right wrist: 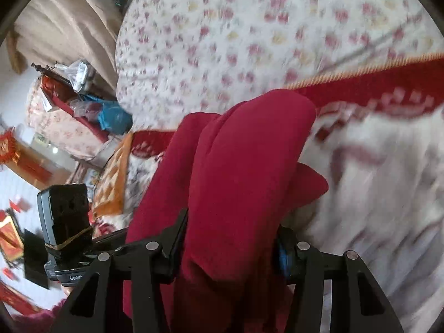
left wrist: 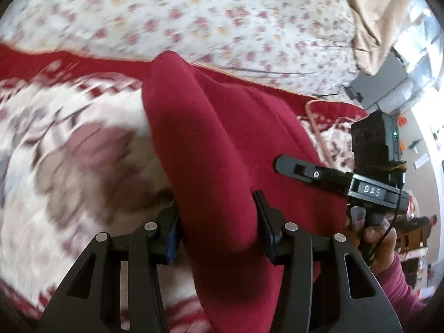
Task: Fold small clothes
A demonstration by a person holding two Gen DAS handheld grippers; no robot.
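Note:
A dark red fleece garment (left wrist: 211, 127) is bunched into a thick fold over a patterned blanket. In the left wrist view it fills the gap between the pads of my left gripper (left wrist: 216, 202), which is shut on it. The right gripper's black finger (left wrist: 305, 170) reaches onto the same cloth from the right, held by a hand in a red sleeve. In the right wrist view the red garment (right wrist: 249, 144) rises as a rounded roll, and my right gripper (right wrist: 231, 222) is shut on its lower part. The left gripper's body (right wrist: 63, 222) shows at lower left. Both views are blurred.
Under the garment lies a red-and-white patterned blanket (left wrist: 69, 152) on a bed with a floral sheet (left wrist: 222, 14). A beige cloth (left wrist: 374, 8) hangs at the far right. Beside the bed, in the right wrist view, are cluttered furniture with bags (right wrist: 83, 94) and an orange cloth (right wrist: 113, 183).

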